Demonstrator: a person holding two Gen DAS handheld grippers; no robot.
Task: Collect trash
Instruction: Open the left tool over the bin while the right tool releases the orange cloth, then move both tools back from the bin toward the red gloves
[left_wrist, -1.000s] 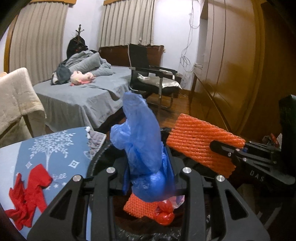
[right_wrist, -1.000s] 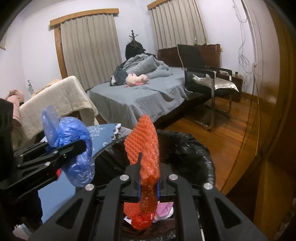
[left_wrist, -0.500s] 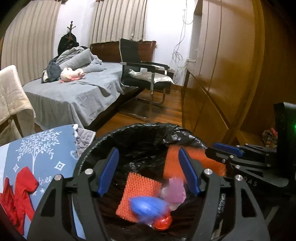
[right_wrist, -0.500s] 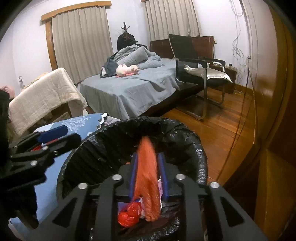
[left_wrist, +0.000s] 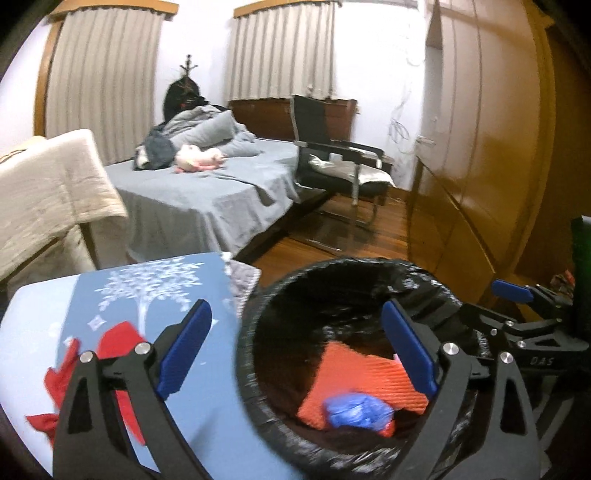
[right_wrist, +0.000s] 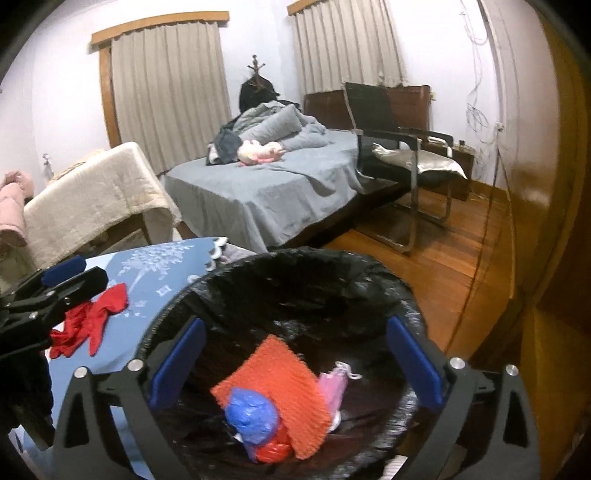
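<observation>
Dropped blue bag (right_wrist: 252, 415) and orange net (right_wrist: 280, 384) into bin (right_wrist: 369, 273) below my opening, empty left tongs (left_wrist: 295, 354) and right tongs (right_wrist: 293, 363).

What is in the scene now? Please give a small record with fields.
bin: black-lined trash bin beside the blue tablecloth
in bin: orange foam net, blue bag, pink wrapper
still out: red scrap on the tablecloth
left hand-held gripper: opening, nothing between its jaws
right hand-held gripper: opening, nothing held, above the bin

"DAS", perhaps partial, on the right gripper (left_wrist: 511, 291)
</observation>
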